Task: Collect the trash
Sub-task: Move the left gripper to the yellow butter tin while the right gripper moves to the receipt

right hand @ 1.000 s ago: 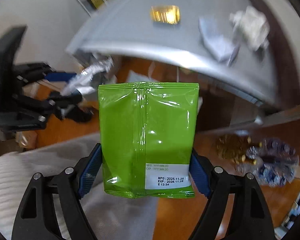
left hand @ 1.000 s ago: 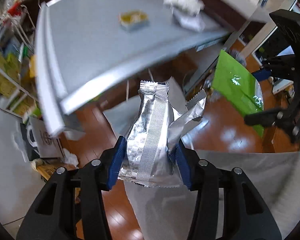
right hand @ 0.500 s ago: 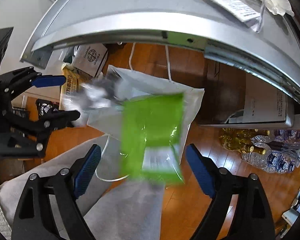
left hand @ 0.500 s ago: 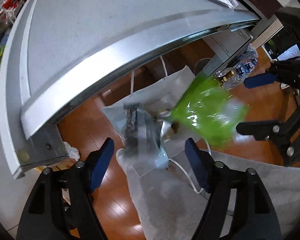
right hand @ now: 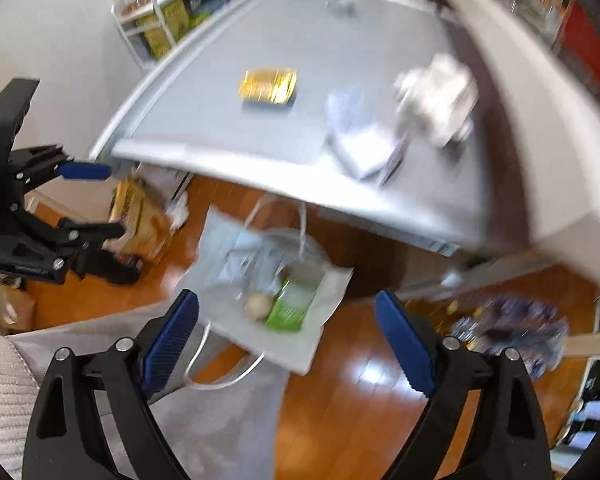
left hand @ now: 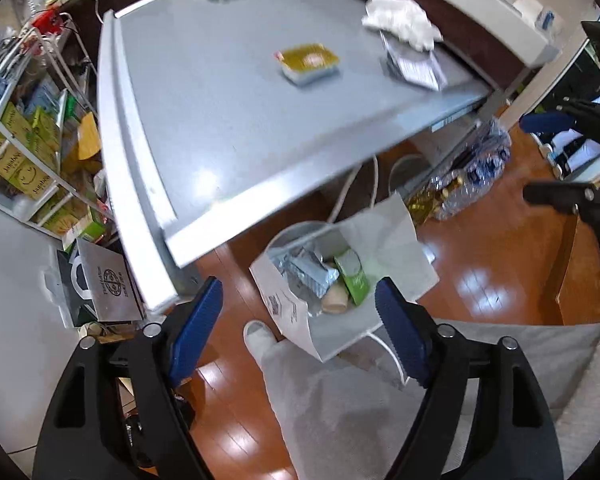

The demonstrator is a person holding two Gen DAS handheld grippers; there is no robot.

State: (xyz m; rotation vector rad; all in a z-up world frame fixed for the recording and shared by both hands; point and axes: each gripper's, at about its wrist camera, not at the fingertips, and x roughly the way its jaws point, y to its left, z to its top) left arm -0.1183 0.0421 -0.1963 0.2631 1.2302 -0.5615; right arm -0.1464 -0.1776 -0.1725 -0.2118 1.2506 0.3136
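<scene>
A white paper bag point(left hand: 396, 236) point(right hand: 324, 296) stands open on the wooden floor below the table edge. Inside lie a silver foil wrapper point(left hand: 306, 274) and a green snack pouch point(left hand: 354, 278) point(right hand: 290, 306). My left gripper point(left hand: 300, 328) hangs above the bag, its jaws opening, nothing between them. My right gripper point(right hand: 288, 336) is likewise over the bag with jaws opening and empty. On the grey table point(left hand: 220, 92) remain a yellow-lidded tray point(left hand: 308, 62) point(right hand: 268, 86), a crumpled white tissue point(left hand: 400, 20) point(right hand: 440, 96) and a flat paper packet point(left hand: 414, 66) point(right hand: 358, 136).
A person's grey trouser leg and white sock point(left hand: 260, 340) stand beside the bag. A pack of bottles point(left hand: 464, 176) point(right hand: 512, 328) lies on the floor to the right. A wire rack with yellow boxes point(left hand: 20, 160) stands left of the table, a printed bag point(left hand: 100, 288) below it.
Both grippers let go: the silver wrapper and the green pouch dropped from the jaws into the white bag. Both grippers then rose, and the table top came back into view.
</scene>
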